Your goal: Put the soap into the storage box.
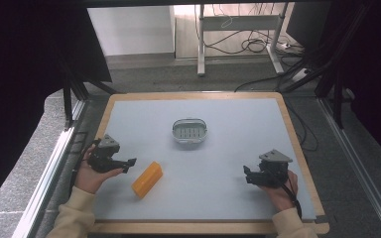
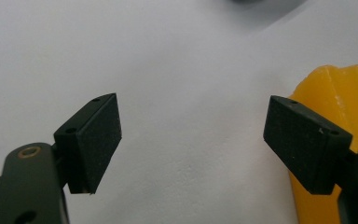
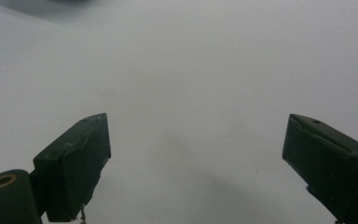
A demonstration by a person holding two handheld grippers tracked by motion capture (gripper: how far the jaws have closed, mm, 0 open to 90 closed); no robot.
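A yellow block point(image 1: 147, 179) lies on the grey table top point(image 1: 228, 148), left of centre and near the front. A small grey oval dish point(image 1: 190, 131) with a slotted floor stands in the middle of the table. My left gripper point(image 1: 129, 164) rests at the left, just left of the block, and is open; in the left gripper view point(image 2: 193, 140) nothing lies between its pads, and the yellow block point(image 2: 345, 93) shows behind the right-hand pad. My right gripper point(image 1: 248, 176) sits at the front right, open point(image 3: 196, 163) over bare table.
A wooden rim point(image 1: 297, 148) frames the table top. Beyond the far edge are a desk frame point(image 1: 201, 44) and loose cables point(image 1: 250, 44) on the floor. Dark curtains hang at both sides.
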